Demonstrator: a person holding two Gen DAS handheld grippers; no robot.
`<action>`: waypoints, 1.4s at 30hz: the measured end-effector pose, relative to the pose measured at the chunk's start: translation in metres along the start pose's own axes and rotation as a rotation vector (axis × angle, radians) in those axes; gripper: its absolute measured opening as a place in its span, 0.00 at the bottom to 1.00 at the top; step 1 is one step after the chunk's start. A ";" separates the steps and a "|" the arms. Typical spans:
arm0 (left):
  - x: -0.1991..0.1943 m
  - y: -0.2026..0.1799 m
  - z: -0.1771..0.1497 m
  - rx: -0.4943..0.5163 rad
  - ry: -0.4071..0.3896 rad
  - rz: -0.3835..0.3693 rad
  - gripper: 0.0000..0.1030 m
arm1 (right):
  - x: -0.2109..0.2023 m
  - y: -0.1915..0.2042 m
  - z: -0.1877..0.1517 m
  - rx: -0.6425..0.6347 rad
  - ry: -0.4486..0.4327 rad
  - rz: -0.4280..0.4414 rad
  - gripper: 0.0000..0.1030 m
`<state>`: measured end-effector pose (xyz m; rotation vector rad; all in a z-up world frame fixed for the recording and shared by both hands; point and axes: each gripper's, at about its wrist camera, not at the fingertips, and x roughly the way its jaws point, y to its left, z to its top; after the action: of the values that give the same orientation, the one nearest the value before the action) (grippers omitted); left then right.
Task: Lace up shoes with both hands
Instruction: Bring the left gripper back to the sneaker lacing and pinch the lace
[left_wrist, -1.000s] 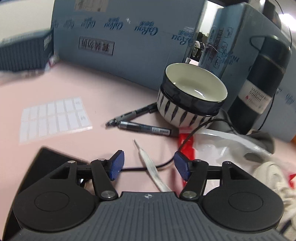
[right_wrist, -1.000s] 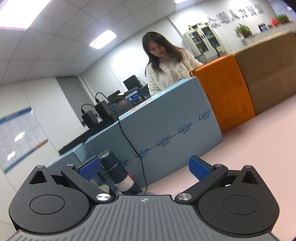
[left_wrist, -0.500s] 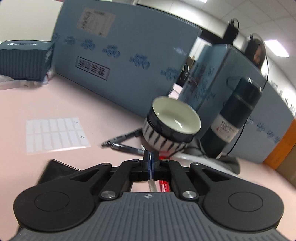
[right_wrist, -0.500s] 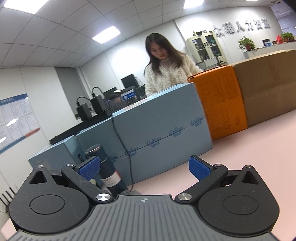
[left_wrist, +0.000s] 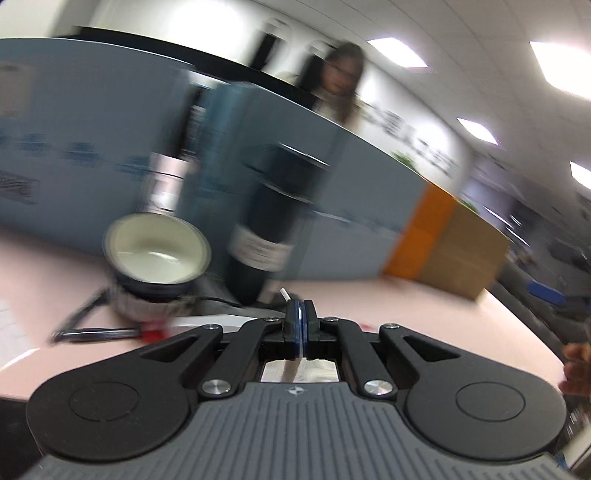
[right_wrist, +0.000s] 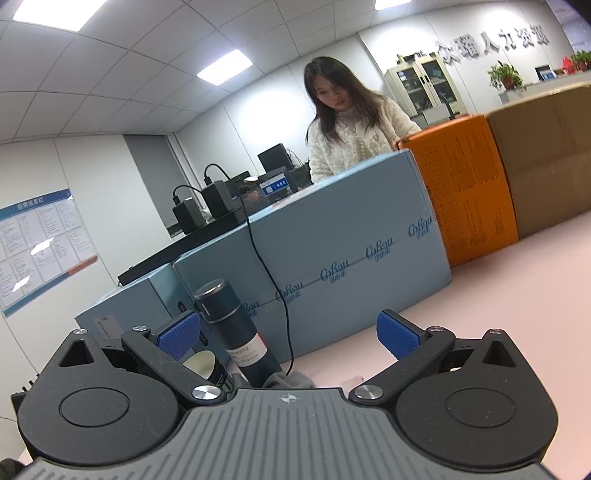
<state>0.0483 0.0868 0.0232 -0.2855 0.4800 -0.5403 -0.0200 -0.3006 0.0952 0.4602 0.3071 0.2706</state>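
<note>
My left gripper (left_wrist: 300, 306) is shut on the flat white shoelace (left_wrist: 291, 365). The lace's tip (left_wrist: 283, 294) pokes out above the blue pads, and the rest runs down under the gripper body. The left wrist view is blurred and tilted up off the pink table. The shoe is hidden in both views. In the right wrist view my right gripper (right_wrist: 290, 334) stands open with nothing between its blue pads (right_wrist: 397, 338), held above the table and looking toward the boxes.
A striped bowl (left_wrist: 157, 254) and a dark vacuum bottle (left_wrist: 273, 225) stand just ahead, with pens (left_wrist: 96, 334) to the left. Blue boxes (right_wrist: 332, 273), an orange box (right_wrist: 469, 199) and a brown carton (right_wrist: 543, 158) line the back. A person (right_wrist: 347, 125) stands behind them.
My left gripper closed on the white lace that lay between its pads, then rose and tilted up with it. The right gripper stayed open and hardly moved.
</note>
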 end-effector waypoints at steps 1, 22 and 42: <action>0.009 -0.006 -0.001 0.025 0.027 -0.028 0.01 | 0.001 0.000 -0.002 0.010 0.005 0.000 1.00; -0.009 -0.013 -0.054 0.061 0.268 -0.017 0.41 | 0.064 0.020 -0.075 -0.102 0.453 0.077 1.00; -0.016 -0.023 -0.062 -0.022 0.256 -0.053 0.55 | 0.132 0.039 -0.122 -0.483 0.626 -0.110 1.00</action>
<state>-0.0048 0.0682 -0.0147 -0.2515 0.7286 -0.6271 0.0519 -0.1765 -0.0202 -0.1334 0.8521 0.3658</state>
